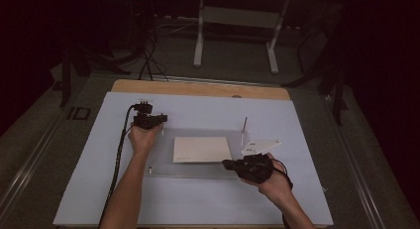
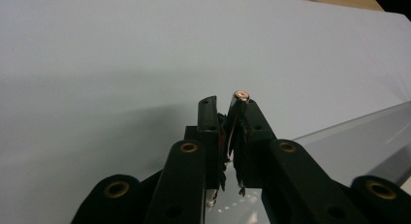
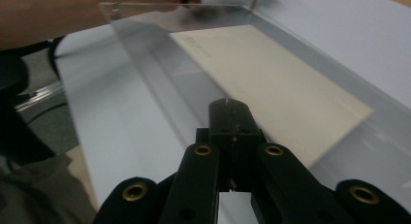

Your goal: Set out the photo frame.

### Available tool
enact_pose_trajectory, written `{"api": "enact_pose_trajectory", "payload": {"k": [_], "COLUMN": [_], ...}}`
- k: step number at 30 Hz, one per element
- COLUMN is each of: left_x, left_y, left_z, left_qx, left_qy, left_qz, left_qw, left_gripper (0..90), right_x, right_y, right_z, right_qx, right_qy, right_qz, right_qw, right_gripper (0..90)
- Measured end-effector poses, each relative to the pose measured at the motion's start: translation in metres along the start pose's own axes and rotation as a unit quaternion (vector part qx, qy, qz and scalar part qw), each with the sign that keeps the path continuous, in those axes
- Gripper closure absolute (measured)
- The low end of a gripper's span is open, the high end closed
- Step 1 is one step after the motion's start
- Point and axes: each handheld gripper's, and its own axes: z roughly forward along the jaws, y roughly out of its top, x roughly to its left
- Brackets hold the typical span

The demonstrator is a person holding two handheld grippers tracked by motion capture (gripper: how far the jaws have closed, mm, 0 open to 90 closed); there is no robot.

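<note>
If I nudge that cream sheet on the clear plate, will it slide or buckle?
The cream sheet lies flat with straight edges, so it probably pushes as one stiff piece. The clear plate under it looks glossy, so it likely slides easily. It looks thin, so probably light.

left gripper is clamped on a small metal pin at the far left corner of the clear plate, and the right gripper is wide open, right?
The right gripper is not open: the right gripper view shows its jaws shut together. The left gripper is indeed clamped on the metal pin.
</note>
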Motion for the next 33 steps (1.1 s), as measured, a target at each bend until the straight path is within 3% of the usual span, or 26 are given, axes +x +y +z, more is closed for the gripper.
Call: {"api": "enact_pose_trajectory", "payload": {"k": [8, 14, 24, 33], "left_x": [0.001, 0.002, 0.003, 0.004], "left_y": [0.0, 0.0, 0.0, 0.001], "left_z": [0.001, 0.001, 0.001, 0.001], "left_qx": [-0.001, -0.001, 0.001, 0.004], "left_qy": [-0.002, -0.007, -0.011, -0.016], "left_qz": [0.0, -0.002, -0.002, -0.002], "left_qw": [1.0, 1.0, 0.9999, 0.9999], "left_gripper": [82.8, 82.7, 82.6, 82.3], "right_x": [0.024, 0.034, 0.036, 0.034], "right_y": [-0.004, -0.011, -0.028, -0.038], "right_z": [0.009, 0.017, 0.03, 0.045], "right_qx": [0.006, 0.004, -0.003, -0.005], "right_qy": [0.024, 0.04, 0.021, -0.009], "right_qz": [-0.026, -0.037, -0.021, -0.004], "right_qw": [0.9993, 0.9985, 0.9995, 0.9999], "right_gripper": [90.0, 90.0, 90.0, 90.0]}}
